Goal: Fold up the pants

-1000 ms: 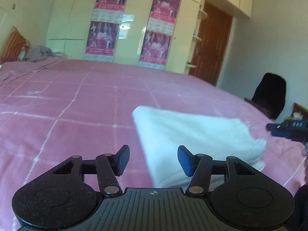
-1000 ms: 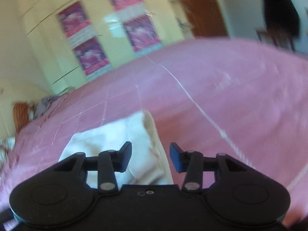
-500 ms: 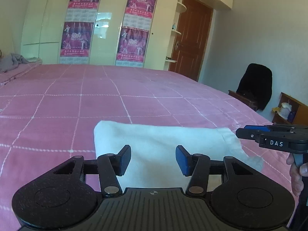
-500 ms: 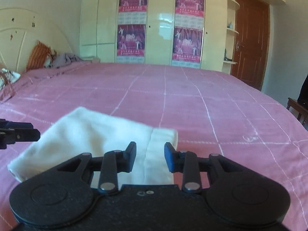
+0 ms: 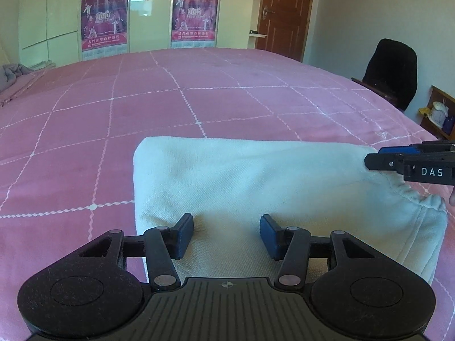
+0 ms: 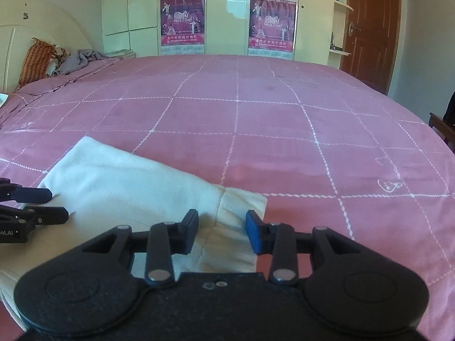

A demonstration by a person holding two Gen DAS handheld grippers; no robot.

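White pants (image 5: 256, 184) lie folded in a flat oblong on the pink bed. My left gripper (image 5: 226, 227) hangs open over their near left part, fabric below the gap and no pad pressing on it. My right gripper (image 6: 221, 221) is over the seamed end of the pants (image 6: 128, 187). Its jaws are opening, with cloth under the gap but not pinched. Each gripper shows in the other's view: the right gripper (image 5: 375, 156) at the pants' right end, the left gripper (image 6: 55, 205) at their left side.
The pink checked bedspread (image 5: 199, 99) stretches far beyond the pants. A cream wardrobe with posters (image 6: 227, 22) and a brown door (image 5: 284, 14) stand behind it. A black-draped chair (image 5: 389, 68) is at the right, a striped pillow (image 6: 35, 59) by the headboard.
Both grippers have come in closer over the pants, which now fill more of each view. The right view has rolled from tilted to level. The pants have not moved.
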